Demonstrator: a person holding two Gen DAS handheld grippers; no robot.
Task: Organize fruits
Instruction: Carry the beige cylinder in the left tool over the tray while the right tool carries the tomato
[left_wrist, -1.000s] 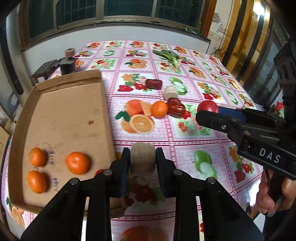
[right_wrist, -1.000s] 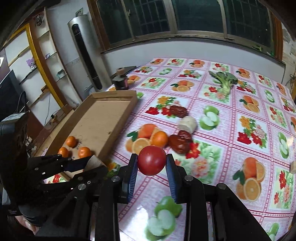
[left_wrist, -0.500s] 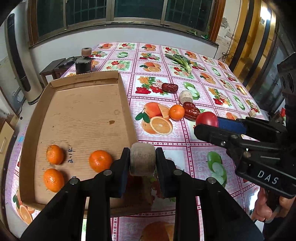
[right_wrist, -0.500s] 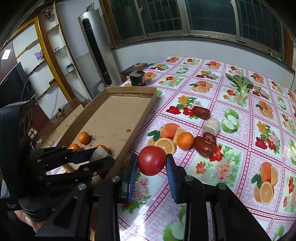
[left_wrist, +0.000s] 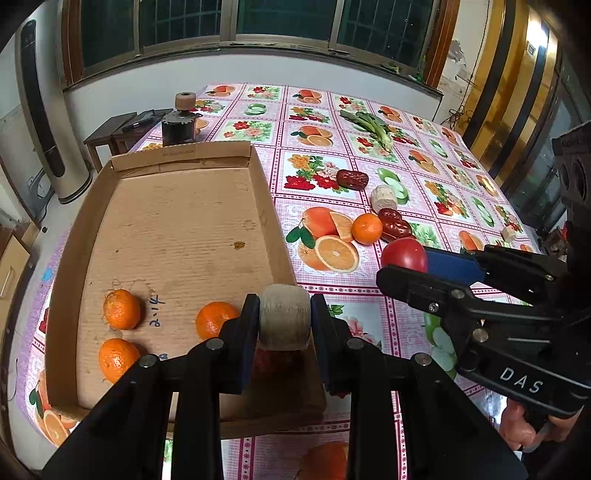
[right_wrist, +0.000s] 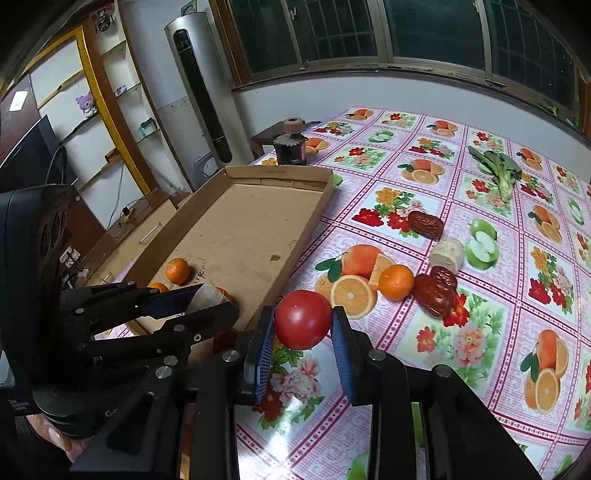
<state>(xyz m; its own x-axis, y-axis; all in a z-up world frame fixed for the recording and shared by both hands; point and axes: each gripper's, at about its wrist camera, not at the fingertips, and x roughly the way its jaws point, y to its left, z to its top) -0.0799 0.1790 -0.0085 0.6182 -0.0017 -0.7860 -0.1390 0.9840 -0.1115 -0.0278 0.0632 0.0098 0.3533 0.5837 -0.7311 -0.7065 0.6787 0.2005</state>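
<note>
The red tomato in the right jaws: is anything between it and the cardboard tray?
Only the tray's own low side wall lies between. The tomato, held above the tablecloth, seems high enough to pass over. The left gripper with its beige piece hovers at the near corner.

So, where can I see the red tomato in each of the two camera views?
Left wrist view: tomato at right of middle, held in the right gripper.
Right wrist view: tomato low in the middle, between the gripper's own pads.
Shared landmark: the cardboard tray lies to its left.
</note>
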